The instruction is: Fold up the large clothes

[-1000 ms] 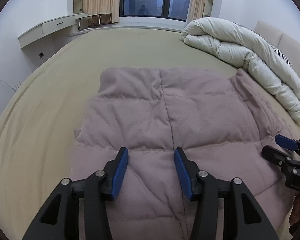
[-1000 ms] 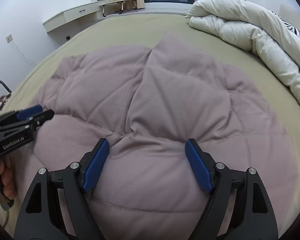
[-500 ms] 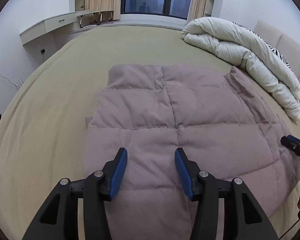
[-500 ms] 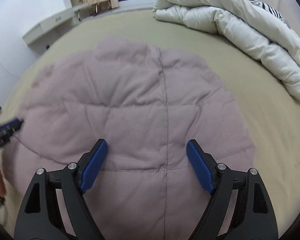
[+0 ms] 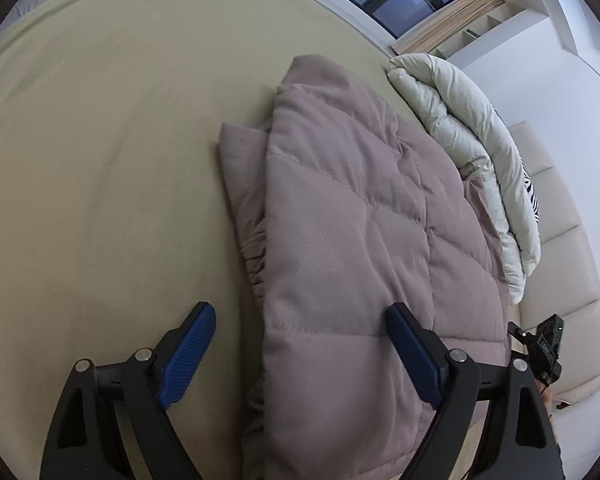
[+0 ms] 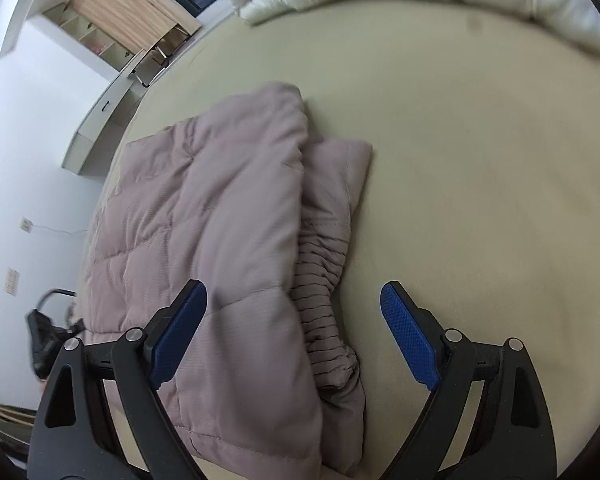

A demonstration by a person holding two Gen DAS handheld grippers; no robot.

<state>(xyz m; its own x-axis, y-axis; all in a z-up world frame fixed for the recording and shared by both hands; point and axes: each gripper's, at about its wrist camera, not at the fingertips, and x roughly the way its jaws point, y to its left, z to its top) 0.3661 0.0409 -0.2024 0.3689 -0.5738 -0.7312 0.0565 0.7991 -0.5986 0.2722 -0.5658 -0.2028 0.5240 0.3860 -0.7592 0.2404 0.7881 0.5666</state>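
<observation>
The bed [image 5: 100, 160], spread with a pale olive sheet, fills most of both views. On it lies the mauve quilted jacket [image 5: 340, 240], folded over on itself into a long padded bundle. In the left wrist view the jacket runs forward from between the jaws, with its edge nearer the left blue pad and its bulk passing under the right one. In the right wrist view the jacket [image 6: 220, 220] sits toward the left jaw and ahead of it, and a ribbed elastic cuff [image 6: 320, 280] pokes out from under the top layer, between the two pads. A white duvet [image 5: 468, 128] is heaped beyond the jacket, far ahead of the jaws.

The left gripper [image 5: 300, 352] hovers above the jacket with its jaws spread wide, holding nothing. The right gripper [image 6: 294, 332] is likewise released, its jaws wide apart over the jacket's edge and the bare sheet.
</observation>
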